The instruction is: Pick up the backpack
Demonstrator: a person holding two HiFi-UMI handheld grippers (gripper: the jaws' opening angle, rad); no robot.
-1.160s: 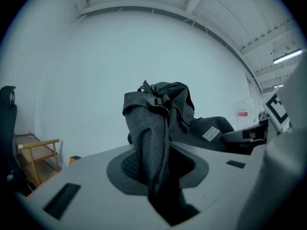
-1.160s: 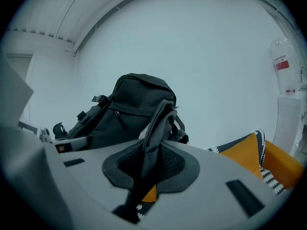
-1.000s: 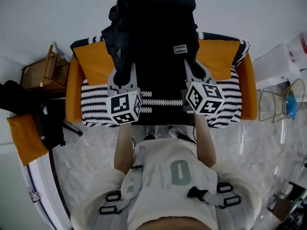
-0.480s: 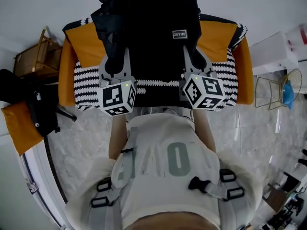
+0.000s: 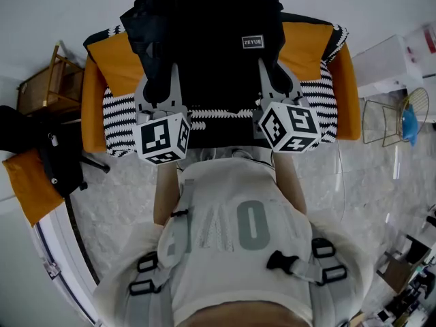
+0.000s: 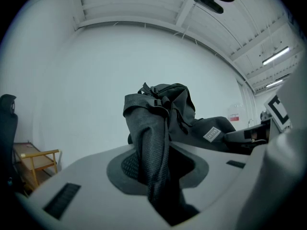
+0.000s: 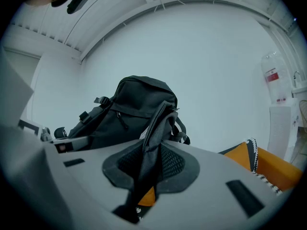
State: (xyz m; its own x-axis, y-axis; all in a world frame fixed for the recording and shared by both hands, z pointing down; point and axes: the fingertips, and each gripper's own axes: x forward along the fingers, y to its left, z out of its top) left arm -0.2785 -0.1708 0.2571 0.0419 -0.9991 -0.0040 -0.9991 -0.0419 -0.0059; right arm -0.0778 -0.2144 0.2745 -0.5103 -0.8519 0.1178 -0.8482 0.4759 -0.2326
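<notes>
Over the left half of the orange sofa (image 5: 310, 56), the left gripper (image 5: 158, 94) is clamped narrow on a shoulder strap (image 6: 152, 147) of the black backpack (image 5: 211, 53), which sits upright over the sofa's middle. Over the sofa's right half, the right gripper (image 5: 272, 80) pinches the other strap (image 7: 151, 143).

The backpack (image 5: 218, 80) is matt black woven cloth, the fingers (image 6: 72, 181) smooth grey plastic.
</notes>
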